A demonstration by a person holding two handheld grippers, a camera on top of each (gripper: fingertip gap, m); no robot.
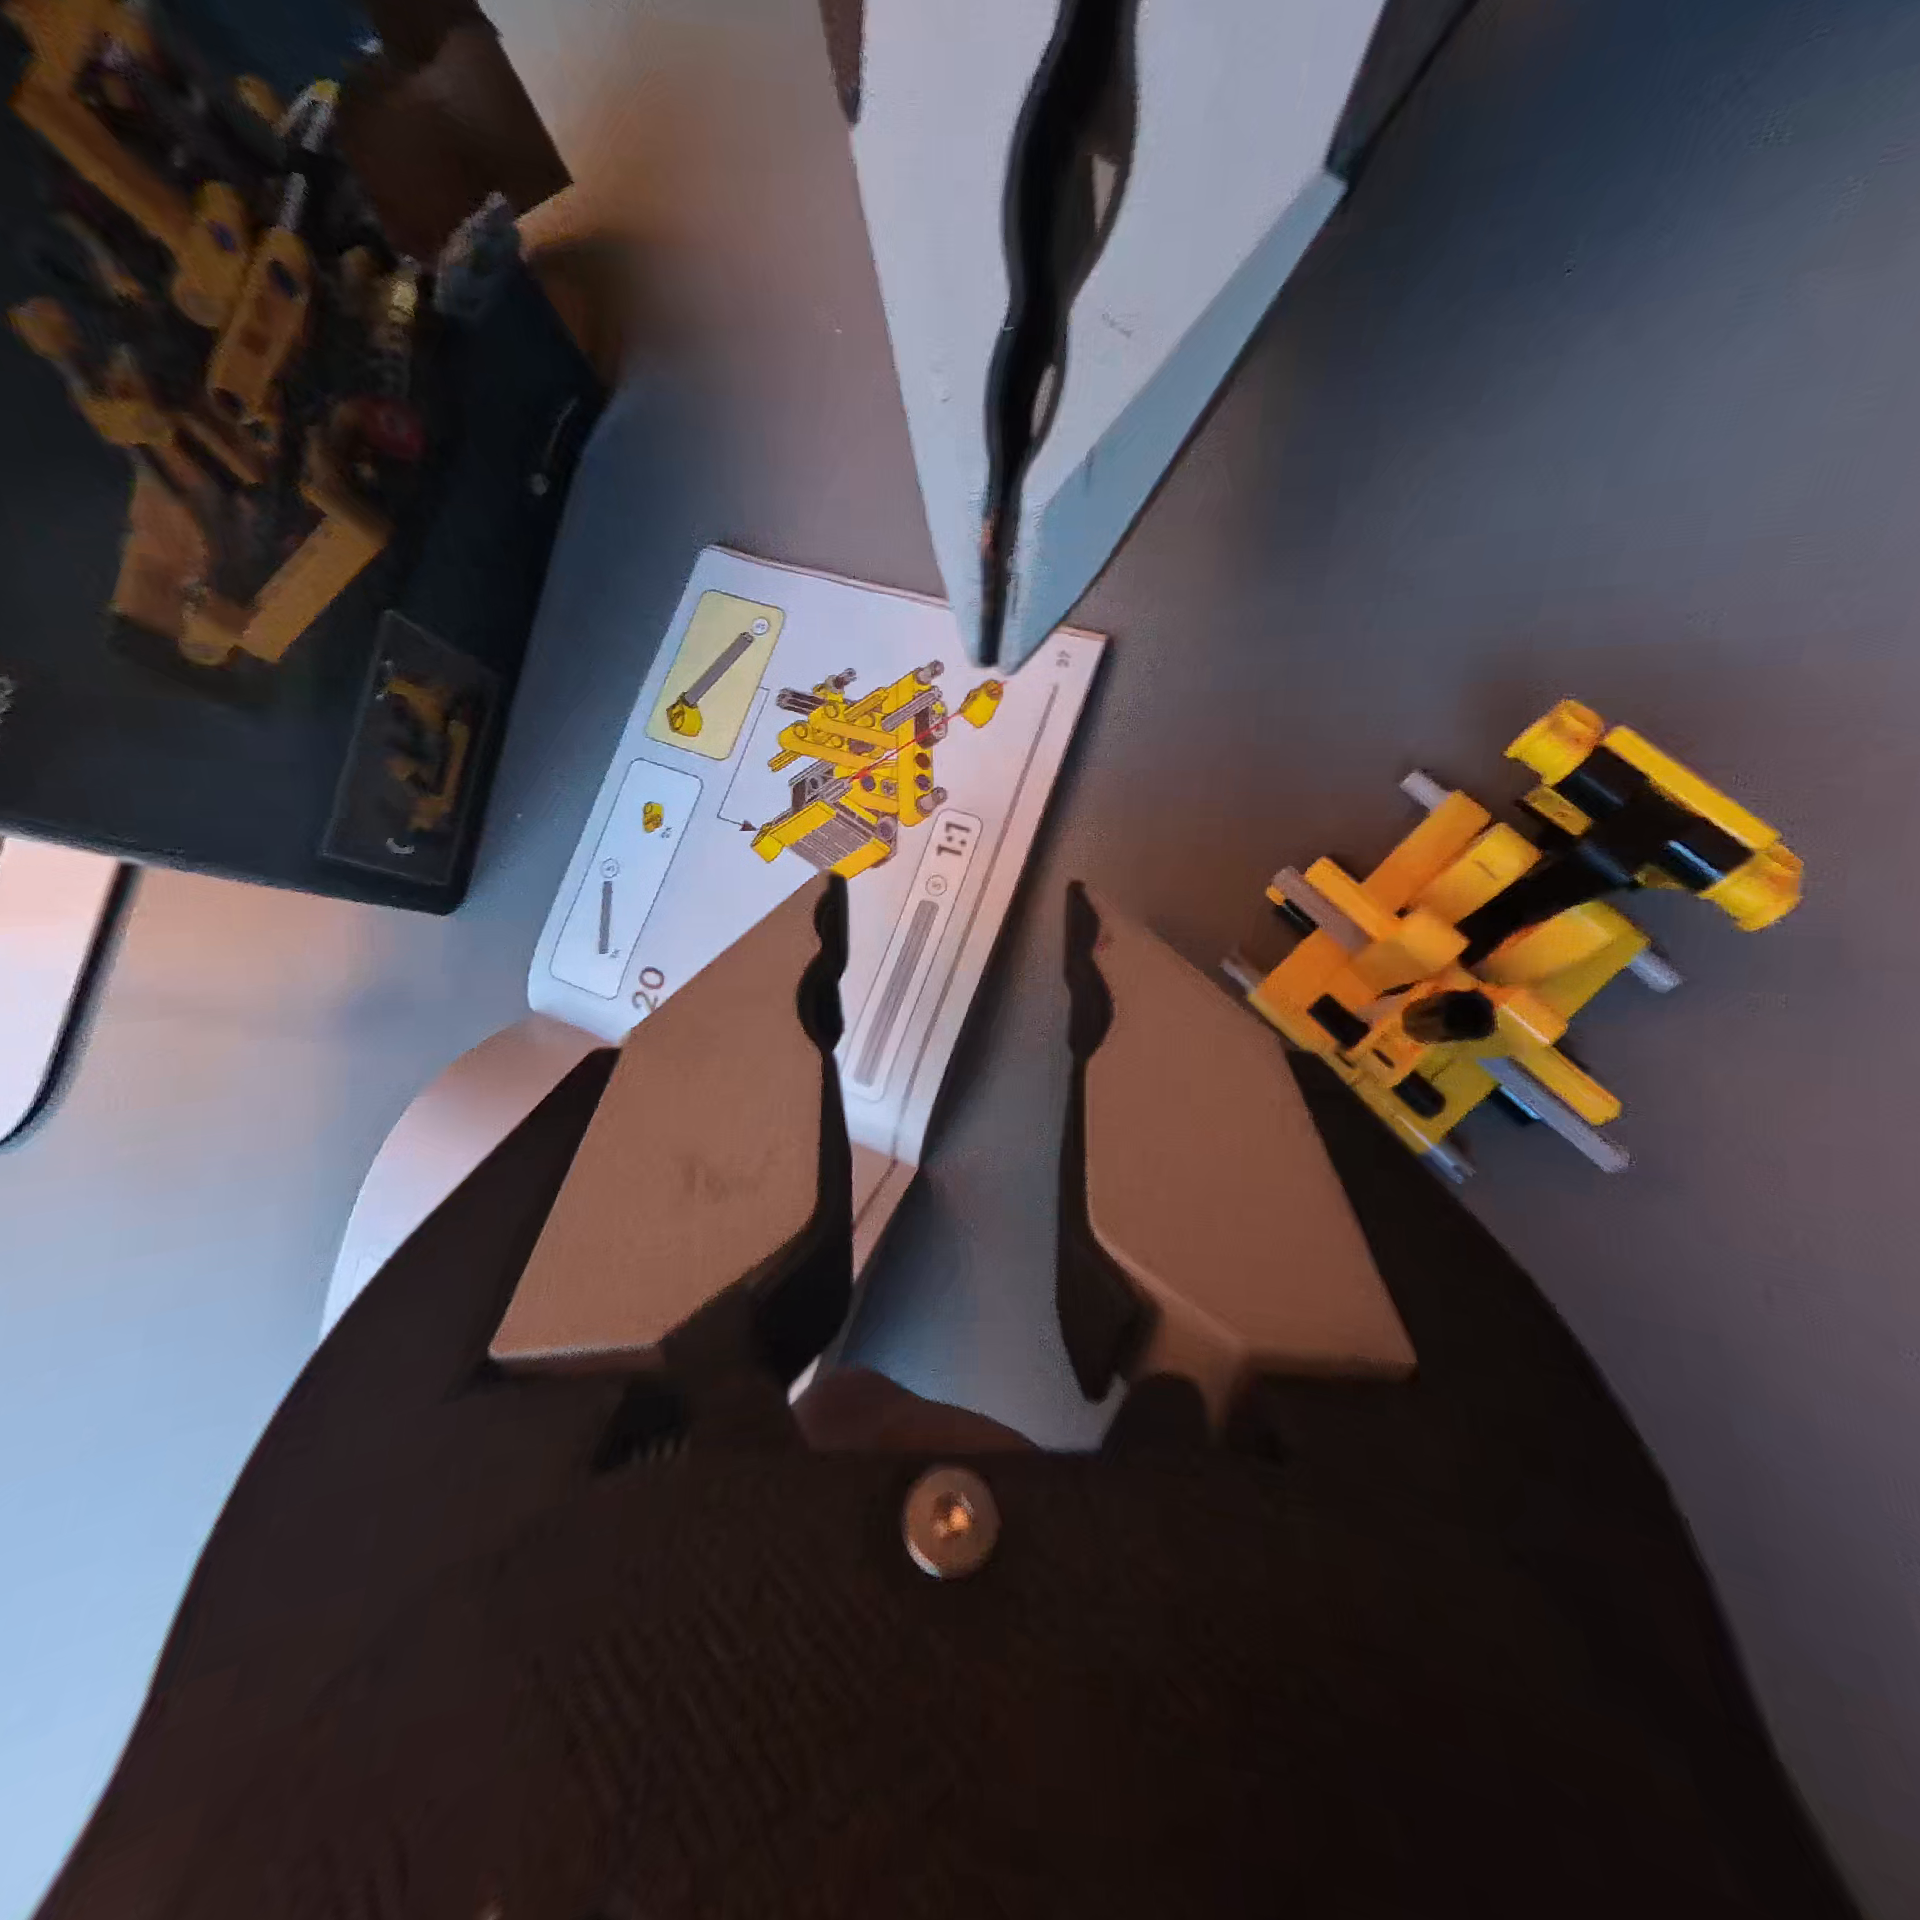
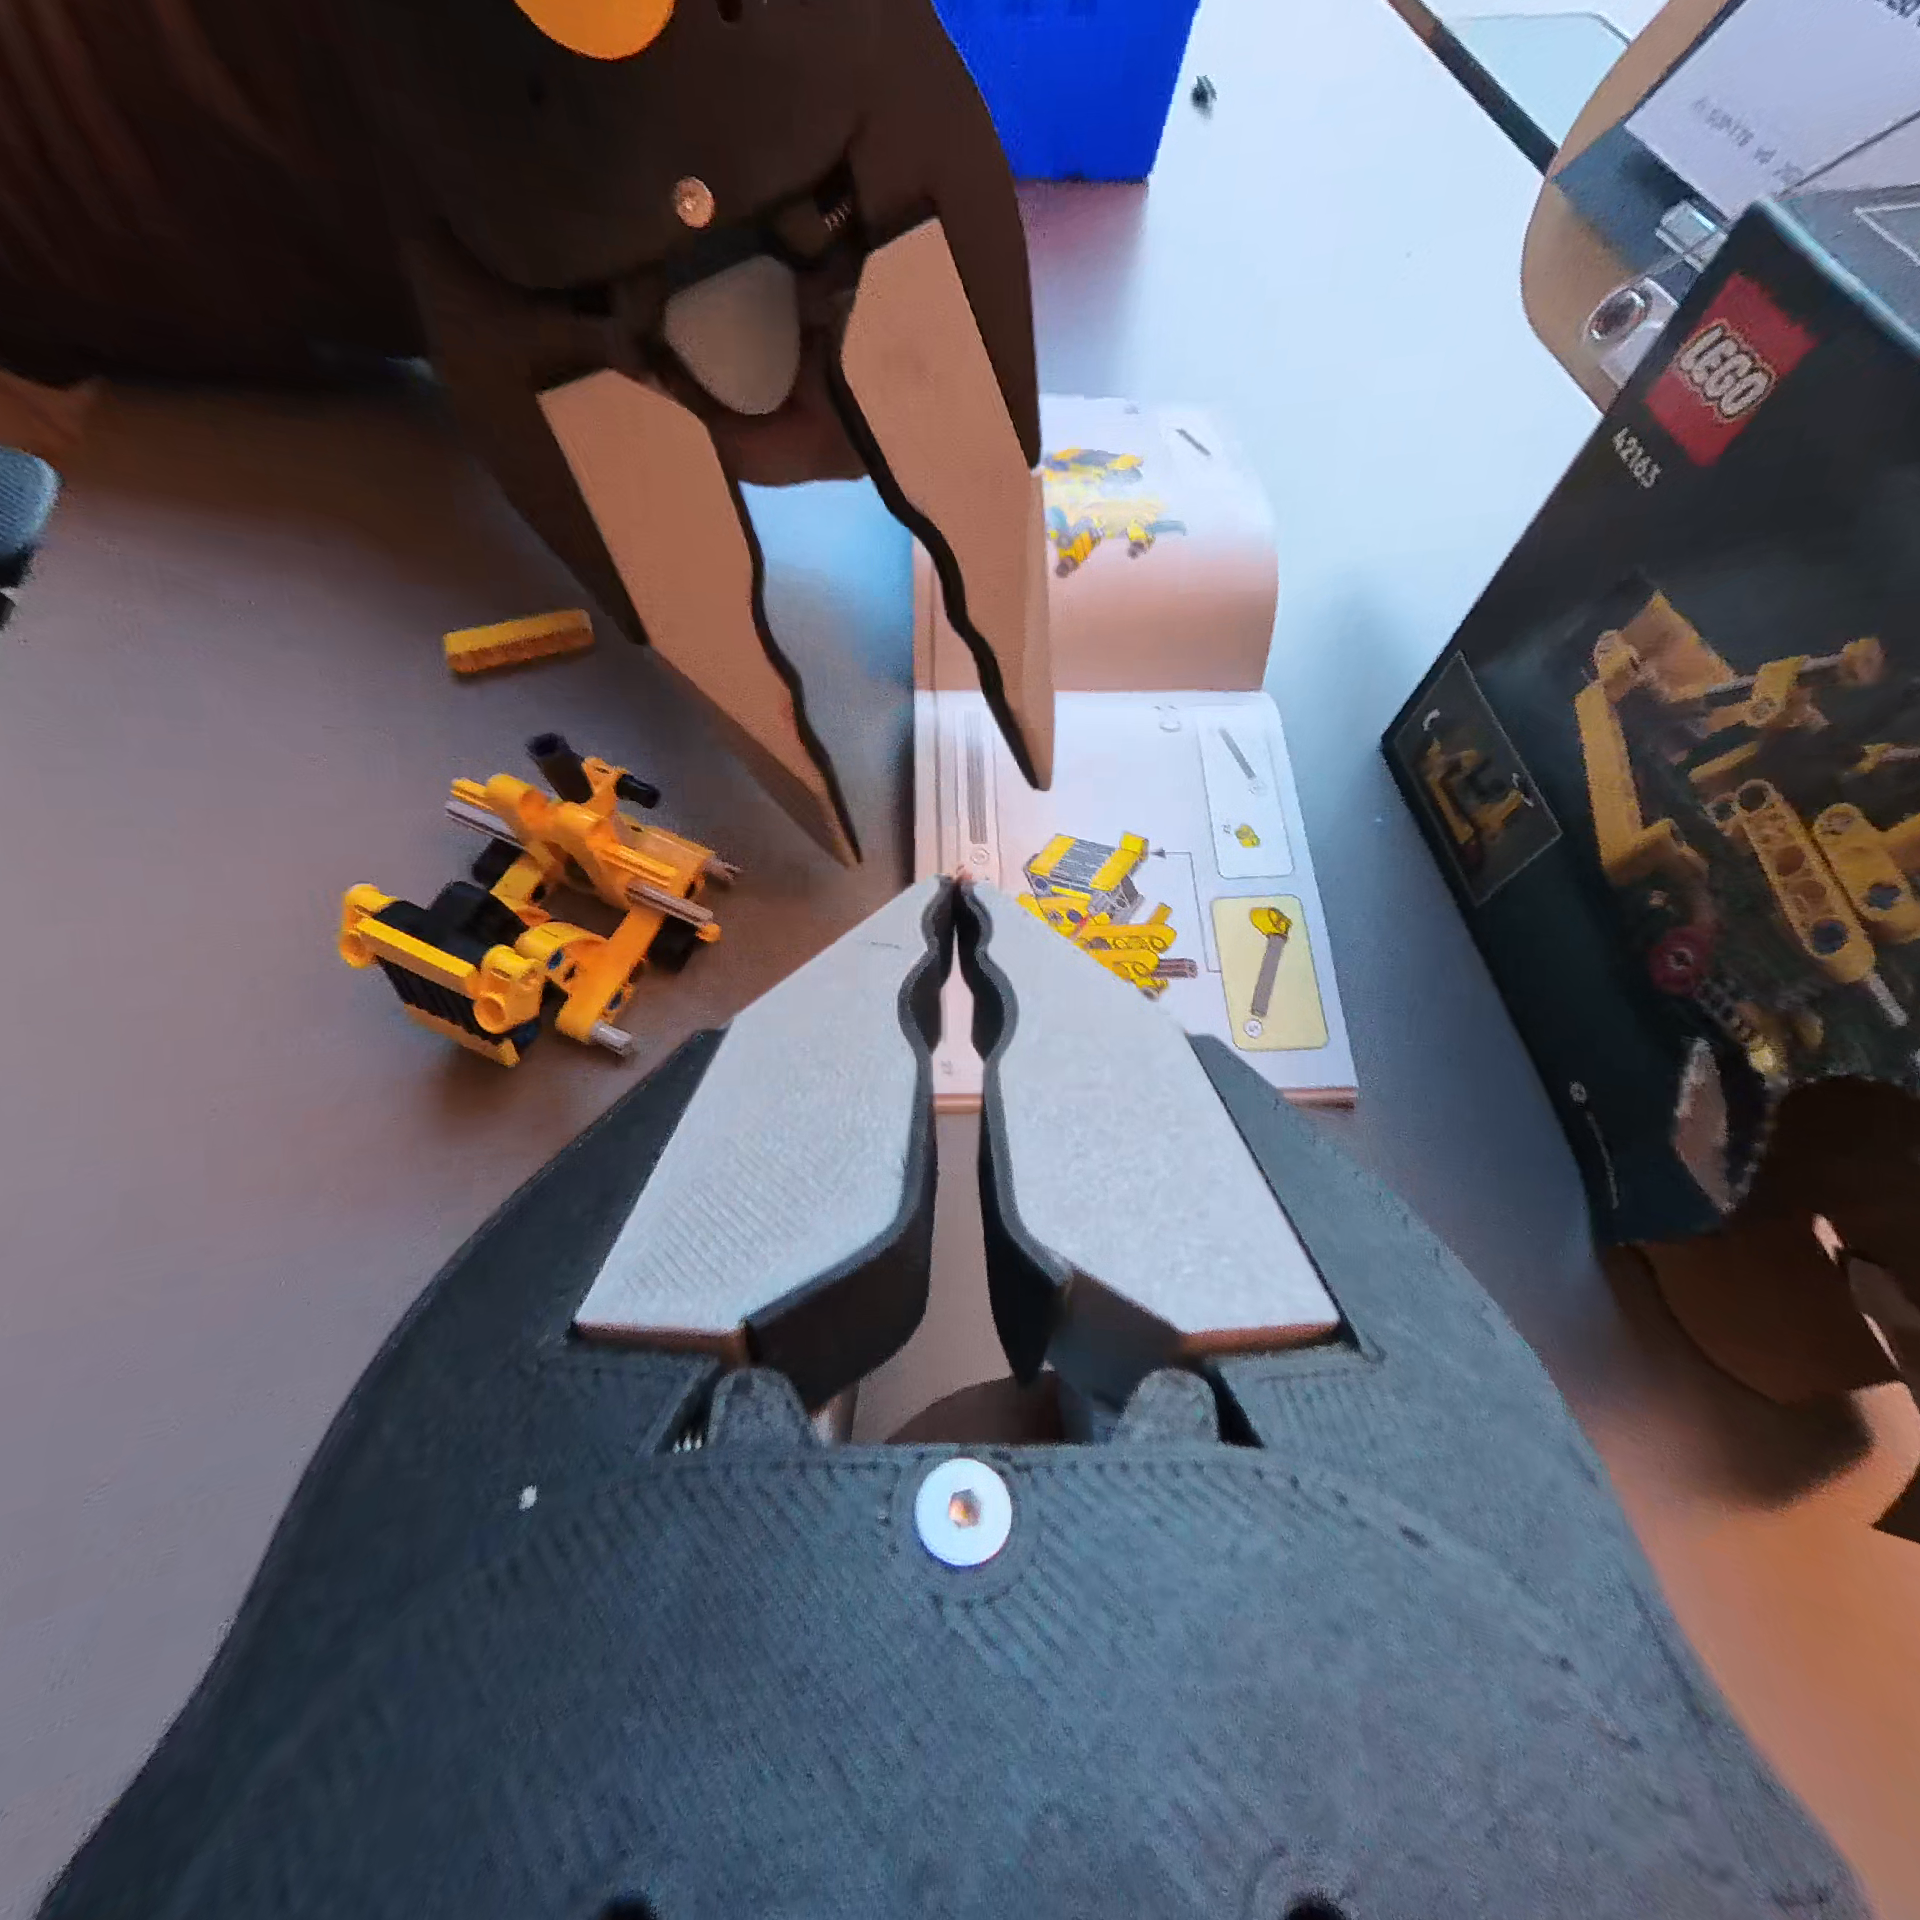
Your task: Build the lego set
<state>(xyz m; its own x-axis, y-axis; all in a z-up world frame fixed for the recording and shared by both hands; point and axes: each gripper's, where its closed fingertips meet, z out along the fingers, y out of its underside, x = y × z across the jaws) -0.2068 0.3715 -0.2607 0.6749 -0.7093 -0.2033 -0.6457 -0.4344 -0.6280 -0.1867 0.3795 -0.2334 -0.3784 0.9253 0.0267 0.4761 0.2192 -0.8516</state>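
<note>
A half-built yellow and black Lego model (image 1: 1475,935) lies on the table, right of the open instruction booklet (image 1: 997,790). My left gripper (image 1: 954,894) is open and empty, its tips over the booklet's near edge. My right gripper (image 1: 987,649) comes in from the far side, shut, its tip on or just above the page. In the right wrist view the right gripper (image 2: 956,888) is shut with nothing visible between the tips, at the booklet's (image 2: 1174,790) left edge. The left gripper (image 2: 940,816) is open opposite it. The model (image 2: 540,904) lies to the left.
The dark Lego box (image 2: 1714,779) stands right of the booklet, torn open at its near end; it also shows in the left wrist view (image 1: 239,416). A loose yellow beam (image 2: 517,639) lies beyond the model. A blue bin (image 2: 1070,94) and a small black piece (image 2: 1205,91) sit at the far end.
</note>
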